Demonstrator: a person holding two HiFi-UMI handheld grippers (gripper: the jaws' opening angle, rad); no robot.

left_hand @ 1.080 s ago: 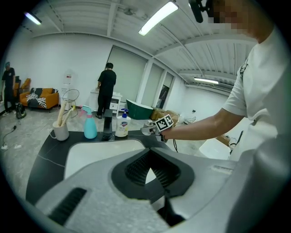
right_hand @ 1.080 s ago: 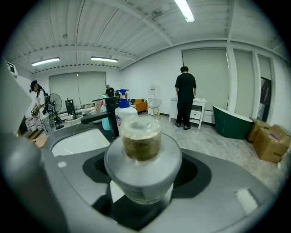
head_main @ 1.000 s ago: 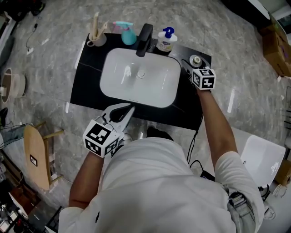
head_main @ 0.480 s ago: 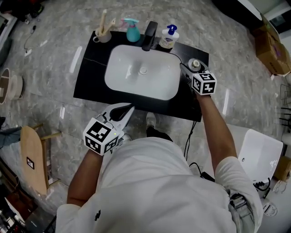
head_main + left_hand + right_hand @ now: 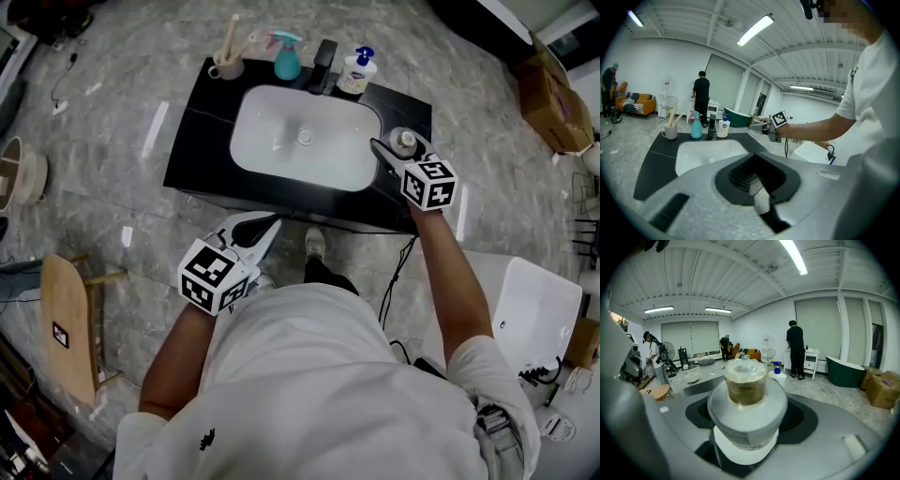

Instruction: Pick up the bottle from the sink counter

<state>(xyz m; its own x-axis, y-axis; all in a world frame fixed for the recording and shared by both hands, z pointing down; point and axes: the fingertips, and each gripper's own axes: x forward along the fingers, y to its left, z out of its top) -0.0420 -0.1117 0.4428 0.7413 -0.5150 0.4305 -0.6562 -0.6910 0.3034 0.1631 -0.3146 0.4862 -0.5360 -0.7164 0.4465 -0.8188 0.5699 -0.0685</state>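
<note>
At worktop [image 5: 197, 155] right end | lift step | right gripper [image 5: 392, 150] jaws clamp bottle [image 5: 404, 141] | left gripper [image 5: 255, 228] jaws together | next: raise upright.

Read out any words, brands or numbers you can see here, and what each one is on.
No text here can be read.
pump bottle label: too small.
bottle: any print is blurred.
shirt logo: too small.
left marker cube, right marker cube: patterns, no letters.

Count: one bottle [image 5: 746, 413] between my right gripper's [image 5: 398, 145] jaws; beyond them, one pump bottle [image 5: 357, 71], one spray bottle [image 5: 288, 58], one cup [image 5: 226, 67].
</note>
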